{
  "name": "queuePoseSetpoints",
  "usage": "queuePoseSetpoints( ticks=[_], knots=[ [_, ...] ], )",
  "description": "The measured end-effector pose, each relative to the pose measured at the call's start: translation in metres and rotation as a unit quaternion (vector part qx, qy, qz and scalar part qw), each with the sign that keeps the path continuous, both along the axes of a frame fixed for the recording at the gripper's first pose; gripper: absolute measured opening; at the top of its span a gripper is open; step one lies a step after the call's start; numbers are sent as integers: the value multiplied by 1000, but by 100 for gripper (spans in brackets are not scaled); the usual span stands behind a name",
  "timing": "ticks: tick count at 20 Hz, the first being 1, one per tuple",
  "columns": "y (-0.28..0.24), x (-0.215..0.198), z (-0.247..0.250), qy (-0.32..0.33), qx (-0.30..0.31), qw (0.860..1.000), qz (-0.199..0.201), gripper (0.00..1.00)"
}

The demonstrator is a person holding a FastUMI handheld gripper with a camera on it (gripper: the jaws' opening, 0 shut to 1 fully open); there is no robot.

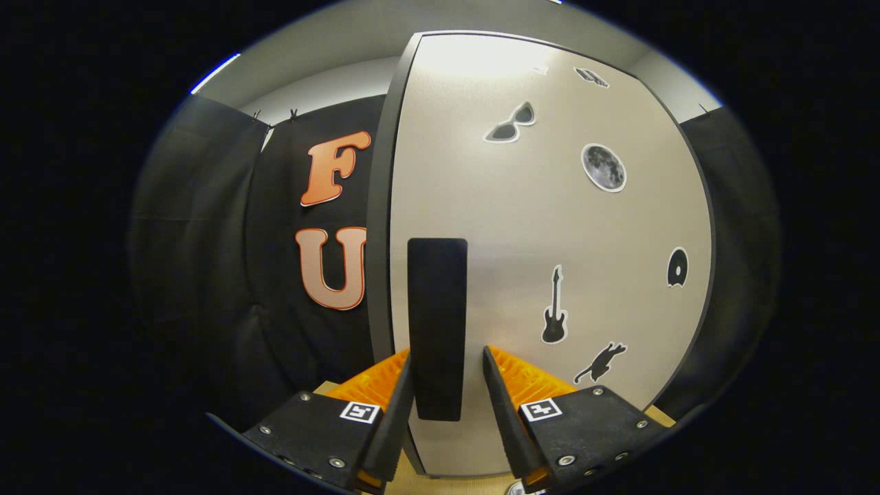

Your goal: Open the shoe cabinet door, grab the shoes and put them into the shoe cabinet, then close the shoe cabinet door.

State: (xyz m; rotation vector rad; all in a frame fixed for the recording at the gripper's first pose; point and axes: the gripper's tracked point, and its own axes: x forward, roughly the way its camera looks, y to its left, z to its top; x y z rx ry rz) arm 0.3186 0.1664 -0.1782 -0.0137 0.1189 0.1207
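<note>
Gripper view looks straight at the pale grey, matt-finished shoe cabinet door, which stands shut and flush, its dark frame edge running down the side toward the booth's black cloth wall. A tall, black, rectangular bar handle is mounted upright near that edge. The gripper sits with the handle between its two fingers; the fingers are set narrowly, one on each side of the bar, and appear close against it, though whether both pads actually press on it cannot be told. Small black-and-white stickers mark the door face: sunglasses, a moon, a guitar, a cat. Judgement: the first step, opening the door, is in hand and not yet done. Next move calls for a firm closure on the handle, then a pull along an arc, the hinge presumably lying on the far side from the handle. Open room lies on the cloth-wall side, so the door edge should have space to swing; the light wooden surface below is close under the fingers and leaves little downward margin. Shoes: location cannot be told
</note>
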Motion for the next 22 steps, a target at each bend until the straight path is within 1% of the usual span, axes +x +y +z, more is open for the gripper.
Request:
queuePoseSetpoints(
  ticks=[1,2,3,5,8,11,13,17,22],
  knots=[
    [4,-2,0,1,-5,1000,3,51],
    [3,-2,0,0,-9,1000,-6,42],
    [3,-2,-2,4,-9,1000,-15,36],
    [3,-2,-2,8,2,1000,-22,32],
    [5,-2,-2,12,7,1000,-11,28],
    [5,-4,-3,16,9,1000,-5,20],
    [4,-7,-1,15,10,1000,-5,17],
    [3,-19,1,19,15,1000,1,16],
    [-9,-57,5,14,7,1000,9,16]
  ],
)
